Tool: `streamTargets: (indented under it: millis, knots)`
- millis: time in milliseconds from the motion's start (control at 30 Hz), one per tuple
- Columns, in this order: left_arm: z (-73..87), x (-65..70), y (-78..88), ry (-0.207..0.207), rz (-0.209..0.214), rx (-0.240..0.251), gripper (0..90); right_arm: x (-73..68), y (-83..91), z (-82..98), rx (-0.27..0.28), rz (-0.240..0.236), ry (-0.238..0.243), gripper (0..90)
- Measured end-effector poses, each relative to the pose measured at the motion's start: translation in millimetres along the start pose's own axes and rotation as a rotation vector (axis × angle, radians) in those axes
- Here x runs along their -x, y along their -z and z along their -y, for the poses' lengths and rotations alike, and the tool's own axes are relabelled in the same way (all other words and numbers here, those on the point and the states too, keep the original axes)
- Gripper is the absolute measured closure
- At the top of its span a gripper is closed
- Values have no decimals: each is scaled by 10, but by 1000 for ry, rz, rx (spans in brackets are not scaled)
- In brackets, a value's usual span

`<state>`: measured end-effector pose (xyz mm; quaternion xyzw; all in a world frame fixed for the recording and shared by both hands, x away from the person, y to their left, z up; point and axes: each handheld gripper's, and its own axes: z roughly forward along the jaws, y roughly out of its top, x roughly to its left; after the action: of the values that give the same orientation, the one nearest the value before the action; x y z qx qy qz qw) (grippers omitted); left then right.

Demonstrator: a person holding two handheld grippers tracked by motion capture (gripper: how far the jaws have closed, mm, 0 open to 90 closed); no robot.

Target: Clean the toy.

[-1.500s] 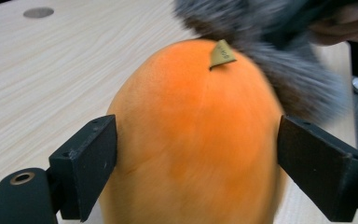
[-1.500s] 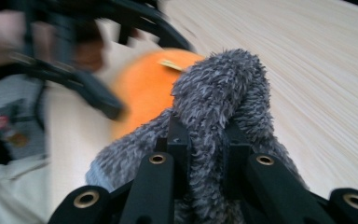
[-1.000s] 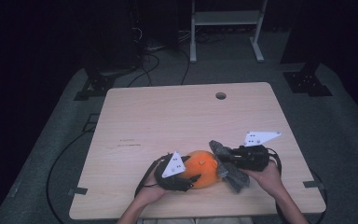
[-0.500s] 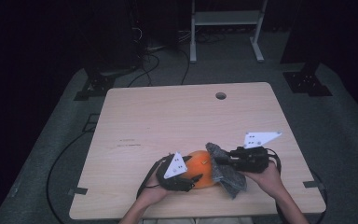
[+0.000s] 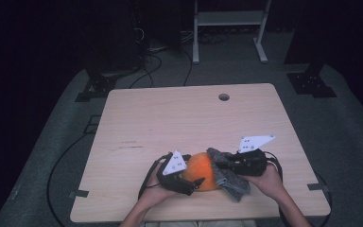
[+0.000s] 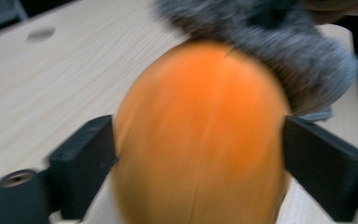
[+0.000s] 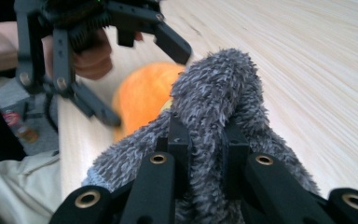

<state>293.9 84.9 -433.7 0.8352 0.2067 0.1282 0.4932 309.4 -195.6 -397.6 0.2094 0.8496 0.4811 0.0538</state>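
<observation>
While the right gripper (image 5: pixel 224 164) pinches the grey fuzzy cloth (image 5: pixel 227 177) against the orange ball (image 5: pixel 201 171) near the table's (image 5: pixel 179 123) front edge, the left gripper's (image 5: pixel 189 182) jaws have just been opening and now straddle the ball. Looks like wiping's mid-way, though I can't tell how much is left.

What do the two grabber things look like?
Both are black. The left gripper and right gripper each carry a pale three-cornered plate with small dots. Brass-coloured rivets dot the jaw arms. Black cables trail back. No sleeves cover the forearms.
</observation>
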Motion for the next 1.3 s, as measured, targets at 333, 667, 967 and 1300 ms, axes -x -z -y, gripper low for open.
streamTargets:
  millis: [333,667,967,1300]
  knots:
    - [-130,161,88,-142,-73,33,345,-211,15,-177,65,52,107,781]
    - [-20,-51,42,46,-7,-1,163,-91,-11,-19,-3,88,69,782]
    - [-106,89,83,-72,-48,60,191,-133,-22,-60,25,78,89,783]
    - [-75,196,-48,-167,-75,-12,293,-379,-2,-318,46,42,161,781]
